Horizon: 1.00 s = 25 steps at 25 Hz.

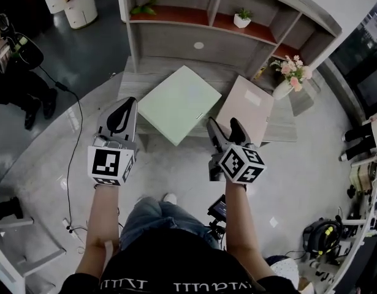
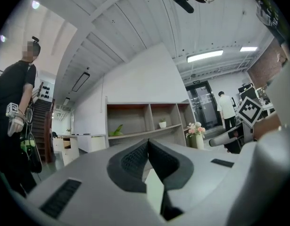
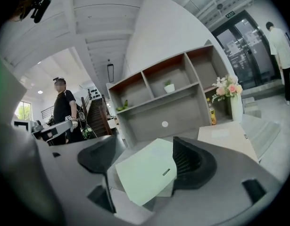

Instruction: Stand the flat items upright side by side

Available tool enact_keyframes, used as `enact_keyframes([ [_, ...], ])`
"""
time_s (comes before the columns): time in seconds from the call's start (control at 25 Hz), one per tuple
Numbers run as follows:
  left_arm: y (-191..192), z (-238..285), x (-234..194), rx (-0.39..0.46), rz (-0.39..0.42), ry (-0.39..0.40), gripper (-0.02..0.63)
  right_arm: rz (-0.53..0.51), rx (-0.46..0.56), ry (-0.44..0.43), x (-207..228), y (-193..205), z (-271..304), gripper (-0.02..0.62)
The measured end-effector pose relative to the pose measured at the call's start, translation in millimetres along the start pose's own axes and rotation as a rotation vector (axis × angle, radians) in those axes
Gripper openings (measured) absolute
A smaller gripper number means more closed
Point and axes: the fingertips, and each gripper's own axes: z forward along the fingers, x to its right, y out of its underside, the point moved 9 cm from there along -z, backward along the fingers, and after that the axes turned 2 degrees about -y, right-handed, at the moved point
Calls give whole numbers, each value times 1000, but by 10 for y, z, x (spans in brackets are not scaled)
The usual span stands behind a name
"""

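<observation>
Flat on the grey wooden counter (image 1: 136,78): a pale green square panel (image 1: 179,103). Lies turned cornerwise, with its near corner poking past the counter's front edge. Carries a small dark label close to its right-hand corner. Just beside it on the right, also lying flat: a pale pink square panel (image 1: 248,109). Sits very near the green one; cannot tell whether touching.

At the counter's front edge, below the gap between the two panels: the right claw (image 1: 226,130). Stands spread, pinching nothing. Frames the green panel's near corner between its dark ribbed pads in the right gripper view. Near the green panel's left corner, at the counter's front: the left claw (image 1: 118,120). Is pressed together, pad tips meeting, with nothing held.

Beyond the pink panel, at the counter's right end: a white vase of pink flowers (image 1: 286,81). Behind the counter: a grey open shelf unit (image 1: 237,41), holding a small green plant in a white pot (image 1: 242,19) in one compartment. Far off to the left, on the dark floor: a person in black (image 1: 10,60).
</observation>
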Motion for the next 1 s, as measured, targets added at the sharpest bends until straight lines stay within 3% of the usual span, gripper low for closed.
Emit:
enact_keyframes([
  [0.36,297,291,-48,-71,-16,50,14,106,-143,40,202,433,545,388],
  [0.6,445,623,-168,-99,-25,106,14,202,-227,149,335,721,897,388],
  [0.92,609,963,-367,-133,-30,165,14,298,-357,230,482,1011,1346,385],
  [1.0,648,1026,-396,-140,-30,177,14,312,-387,266,533,1072,1415,342],
])
